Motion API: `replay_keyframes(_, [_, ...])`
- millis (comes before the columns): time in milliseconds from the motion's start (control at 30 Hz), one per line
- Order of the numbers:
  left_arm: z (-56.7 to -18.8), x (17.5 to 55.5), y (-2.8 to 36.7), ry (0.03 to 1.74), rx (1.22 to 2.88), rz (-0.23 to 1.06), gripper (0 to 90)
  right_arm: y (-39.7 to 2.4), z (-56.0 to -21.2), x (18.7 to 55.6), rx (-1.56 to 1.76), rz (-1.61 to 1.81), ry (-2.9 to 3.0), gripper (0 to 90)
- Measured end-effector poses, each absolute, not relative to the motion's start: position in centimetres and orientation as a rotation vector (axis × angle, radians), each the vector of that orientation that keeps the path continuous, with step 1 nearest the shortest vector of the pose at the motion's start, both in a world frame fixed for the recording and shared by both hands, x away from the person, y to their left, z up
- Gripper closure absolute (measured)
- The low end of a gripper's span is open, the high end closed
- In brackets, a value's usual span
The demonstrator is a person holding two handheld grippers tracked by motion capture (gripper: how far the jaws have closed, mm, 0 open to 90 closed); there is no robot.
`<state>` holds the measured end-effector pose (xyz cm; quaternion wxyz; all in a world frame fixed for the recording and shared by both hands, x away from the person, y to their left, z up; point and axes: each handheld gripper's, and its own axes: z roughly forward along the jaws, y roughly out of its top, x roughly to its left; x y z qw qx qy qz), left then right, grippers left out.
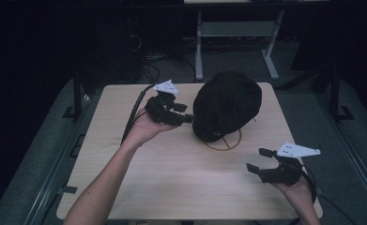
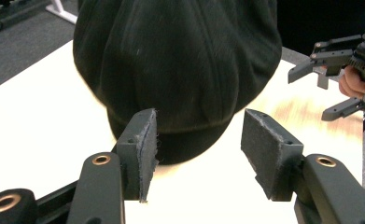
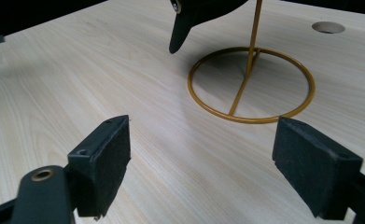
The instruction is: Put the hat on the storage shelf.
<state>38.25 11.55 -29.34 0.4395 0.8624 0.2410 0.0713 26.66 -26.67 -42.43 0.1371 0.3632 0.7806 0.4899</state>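
A black cap (image 1: 227, 104) sits on a gold wire stand (image 1: 228, 143) at the table's middle back. The stand's ring base (image 3: 251, 86) and upright rod lie on the wood, with the cap's brim tip (image 3: 178, 28) hanging above. My left gripper (image 1: 188, 117) is open, its jaws pointing at the cap's left side and close to it; in the left gripper view the cap (image 2: 178, 70) looms just beyond the two pads. My right gripper (image 1: 258, 160) is open near the front right, apart from the stand, nothing between its jaws. It also appears at the far right as the other gripper (image 2: 329, 79).
The light wooden table (image 1: 172, 173) has a small round hole (image 3: 328, 27) near its far edge. A grey metal table frame (image 1: 237, 33) stands behind on the dark floor. Cables trail off the table's left side from the left gripper.
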Motion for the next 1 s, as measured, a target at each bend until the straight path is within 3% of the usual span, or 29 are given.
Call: replay_keyframes(1000, [-35.0, 33.1, 18.7, 0.665, 2.087, 0.177, 37.0, -25.7, -43.2, 26.9, 1.071, 1.316, 2.303, 17.5])
